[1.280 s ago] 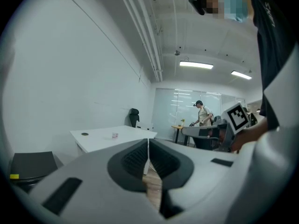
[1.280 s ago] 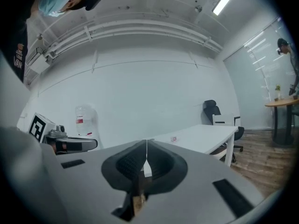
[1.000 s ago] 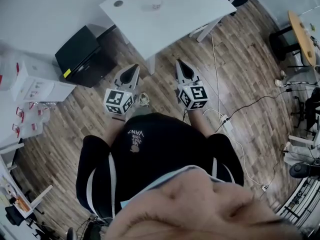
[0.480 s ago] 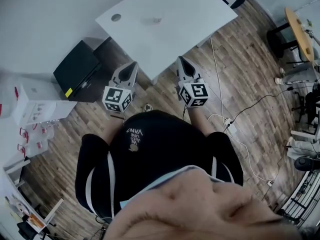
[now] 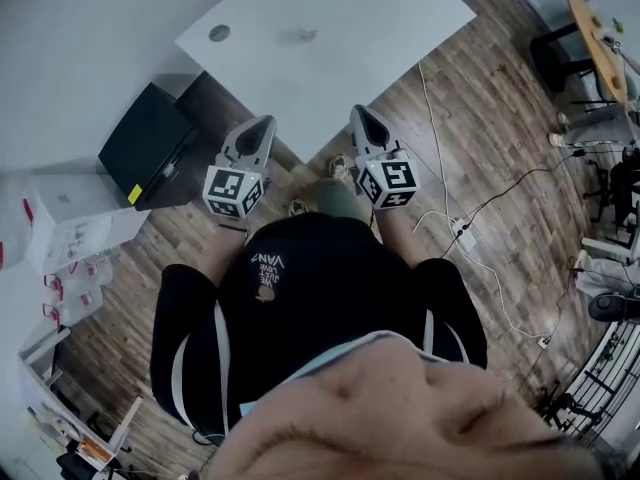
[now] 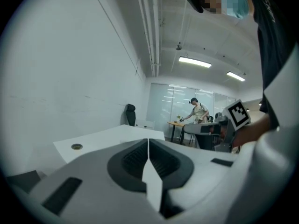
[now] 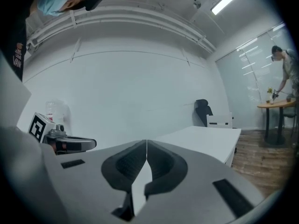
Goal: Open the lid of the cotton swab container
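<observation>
A white table point(image 5: 330, 38) stands ahead of me, with a round cable hole point(image 5: 219, 33) near its left corner. A small pale object point(image 5: 303, 35) lies on the tabletop, too small to identify. Both grippers are held level in front of my body, at the table's near edge. The left gripper point(image 5: 264, 124) is shut with nothing in it, as the left gripper view point(image 6: 148, 142) confirms. The right gripper point(image 5: 357, 114) is also shut and empty, with its jaws pressed together in the right gripper view point(image 7: 146, 143).
A black cabinet point(image 5: 146, 148) sits left of the table, and white boxes point(image 5: 70, 226) stand beyond it. Cables and a power strip point(image 5: 462, 234) lie on the wood floor at right. A round wooden table point(image 5: 596, 38) is far right. Another person point(image 6: 199, 111) works in the distance.
Both grippers have moved forward with me toward the table's near edge, which now lies close to their tips. Their jaws have stayed shut.
</observation>
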`<state>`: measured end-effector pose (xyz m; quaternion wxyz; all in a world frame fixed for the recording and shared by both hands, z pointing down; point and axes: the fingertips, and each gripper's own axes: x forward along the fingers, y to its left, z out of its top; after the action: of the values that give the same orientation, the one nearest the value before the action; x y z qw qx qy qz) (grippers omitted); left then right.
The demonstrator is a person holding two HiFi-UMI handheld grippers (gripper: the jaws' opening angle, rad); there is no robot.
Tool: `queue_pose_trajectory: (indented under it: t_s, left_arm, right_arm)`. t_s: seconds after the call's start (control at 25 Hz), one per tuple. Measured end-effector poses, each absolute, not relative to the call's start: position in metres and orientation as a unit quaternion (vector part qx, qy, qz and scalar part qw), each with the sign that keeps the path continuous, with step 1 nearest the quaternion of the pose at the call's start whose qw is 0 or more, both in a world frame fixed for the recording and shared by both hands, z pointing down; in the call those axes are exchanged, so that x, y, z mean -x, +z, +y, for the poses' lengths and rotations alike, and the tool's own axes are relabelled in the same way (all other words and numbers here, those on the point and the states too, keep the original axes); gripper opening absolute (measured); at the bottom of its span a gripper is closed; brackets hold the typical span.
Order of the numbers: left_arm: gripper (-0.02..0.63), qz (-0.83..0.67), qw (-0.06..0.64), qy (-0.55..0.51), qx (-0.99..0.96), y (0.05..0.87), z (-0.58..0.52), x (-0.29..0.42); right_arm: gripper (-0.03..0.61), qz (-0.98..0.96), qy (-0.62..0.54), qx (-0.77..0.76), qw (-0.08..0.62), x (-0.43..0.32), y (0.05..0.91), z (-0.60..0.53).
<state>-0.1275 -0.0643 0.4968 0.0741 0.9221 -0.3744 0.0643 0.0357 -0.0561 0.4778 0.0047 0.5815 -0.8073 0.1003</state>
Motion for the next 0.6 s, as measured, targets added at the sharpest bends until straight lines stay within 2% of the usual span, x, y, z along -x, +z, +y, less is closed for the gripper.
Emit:
queue_pose_trajectory:
  t_s: [0.6]
  left_arm:
    - [0.018, -0.42, 0.085, 0.068, -0.901, 0.505, -0.139, 0.106]
  right_arm:
    - [0.012, -0.826, 0.106, -0.553, 0.013, -0.065, 0.483, -0.138]
